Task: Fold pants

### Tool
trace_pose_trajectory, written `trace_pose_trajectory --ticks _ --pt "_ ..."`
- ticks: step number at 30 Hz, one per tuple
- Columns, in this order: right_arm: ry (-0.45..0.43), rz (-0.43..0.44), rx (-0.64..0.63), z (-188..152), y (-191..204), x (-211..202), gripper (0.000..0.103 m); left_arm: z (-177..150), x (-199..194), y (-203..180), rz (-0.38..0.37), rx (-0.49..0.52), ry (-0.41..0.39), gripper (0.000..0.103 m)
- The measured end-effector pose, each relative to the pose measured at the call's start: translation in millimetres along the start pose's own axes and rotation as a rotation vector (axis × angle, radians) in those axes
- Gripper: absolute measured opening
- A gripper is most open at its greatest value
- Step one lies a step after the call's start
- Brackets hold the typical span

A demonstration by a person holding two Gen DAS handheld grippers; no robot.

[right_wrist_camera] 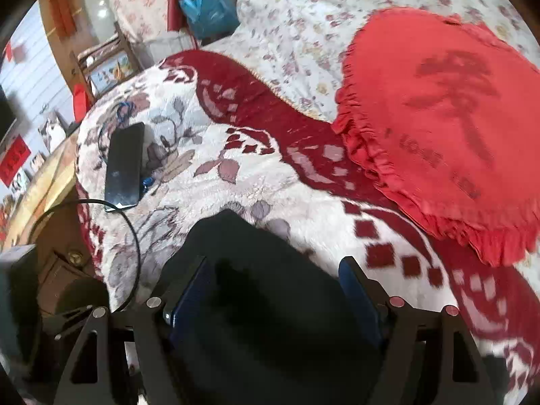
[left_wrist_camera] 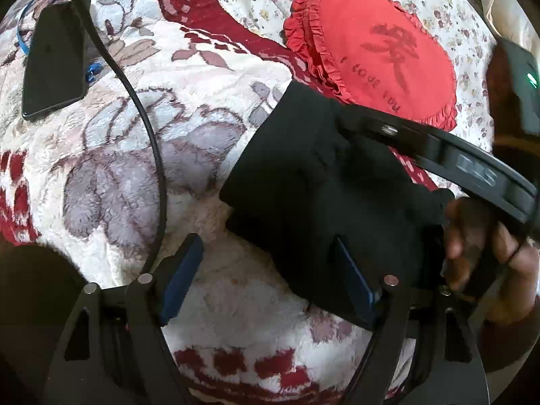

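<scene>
**Beside the red cushion, black pants lie folded on a floral blanket**

Just below the red frilled cushion (left_wrist_camera: 371,50), a pair of black pants (left_wrist_camera: 314,182) is seen folded into a compact block on a cream blanket (left_wrist_camera: 189,77) patterned with grey flowers and dark red borders. In the left wrist view, the left gripper (left_wrist_camera: 270,270) is held with its jaws spread apart: one blue-padded finger hangs over bare blanket on the side away from the cushion, while the other is set against the near edge of the pants, and nothing is clamped between them. The right gripper's black arm is seen laid across the top of the garment on the cushion side, and a hand (left_wrist_camera: 479,253) is visible at its handle.

In the right wrist view, the right gripper (right_wrist_camera: 273,280) is likewise shown with its jaws apart, and the black pants fill the space between the two blue pads; whether the pads touch the cloth cannot be told. A black phone (left_wrist_camera: 54,64) is seen lying well apart from the cushion, across the blanket, with a black cable (left_wrist_camera: 148,128) trailing past it. Beyond the cushion, a sheet (right_wrist_camera: 303,27) printed with small flowers is visible.
</scene>
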State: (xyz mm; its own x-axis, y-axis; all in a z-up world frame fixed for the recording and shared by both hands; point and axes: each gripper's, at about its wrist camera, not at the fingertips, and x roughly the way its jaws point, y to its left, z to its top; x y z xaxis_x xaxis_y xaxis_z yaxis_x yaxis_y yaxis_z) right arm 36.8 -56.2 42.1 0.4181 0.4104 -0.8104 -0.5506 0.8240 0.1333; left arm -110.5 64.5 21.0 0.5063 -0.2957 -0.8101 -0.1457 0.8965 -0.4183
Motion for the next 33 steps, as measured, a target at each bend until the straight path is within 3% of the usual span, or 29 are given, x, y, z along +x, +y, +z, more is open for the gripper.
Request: trace_pose_trajectory --ticks 2,5,6,7,11,14,18,21,23,25,26,27,30,32,33 --pt "0.014 0.010 -0.003 5 -1 12 0.076 0 3 -3 -0.008 0.000 -0.006 0.091" --pt "0.034 0.066 0.033 6 -7 32 0.074 2 7 -6 -0.007 0.000 -0.028 0.093" --pt "0.034 0.083 0.052 4 -9 36 0.057 2 7 -6 -0.012 0.000 -0.035 0.093" --pt "0.032 0.102 0.063 2 -10 39 0.047 3 6 -5 -0.032 -0.010 -0.050 0.093" --pt "-0.016 0.119 0.089 -1 -15 22 0.032 8 -7 -7 -0.090 0.005 -0.089 0.033" --pt "-0.104 0.164 0.155 -1 -30 -16 0.029 10 -28 -22 -0.162 0.057 -0.148 0.019" --pt "-0.236 0.187 0.223 -13 -54 -80 0.028 5 -62 -74 -0.292 0.243 -0.224 0.019" --pt "-0.330 0.198 0.320 -45 -86 -130 0.028 -10 -70 -121 -0.376 0.410 -0.222 0.019" --pt "-0.378 0.131 0.399 -77 -110 -159 0.030 -27 -61 -153 -0.419 0.517 -0.191 0.019" --pt "-0.410 -0.011 0.498 -112 -135 -182 0.040 -44 -39 -181 -0.468 0.596 -0.119 0.019" --pt "-0.402 -0.062 0.550 -128 -145 -189 0.060 -55 -25 -196 -0.483 0.634 -0.073 0.019" --pt "-0.388 -0.089 0.606 -145 -156 -195 0.069 -66 -13 -207 -0.482 0.666 -0.033 0.019" --pt "-0.375 -0.090 0.744 -189 -176 -209 0.069 -87 1 -226 -0.489 0.734 0.044 0.022" --pt "-0.390 -0.080 0.774 -205 -175 -218 0.071 -93 -9 -231 -0.502 0.792 0.036 0.040" --pt "-0.398 -0.068 0.774 -208 -172 -220 0.076 -94 -18 -231 -0.513 0.815 0.032 0.044"
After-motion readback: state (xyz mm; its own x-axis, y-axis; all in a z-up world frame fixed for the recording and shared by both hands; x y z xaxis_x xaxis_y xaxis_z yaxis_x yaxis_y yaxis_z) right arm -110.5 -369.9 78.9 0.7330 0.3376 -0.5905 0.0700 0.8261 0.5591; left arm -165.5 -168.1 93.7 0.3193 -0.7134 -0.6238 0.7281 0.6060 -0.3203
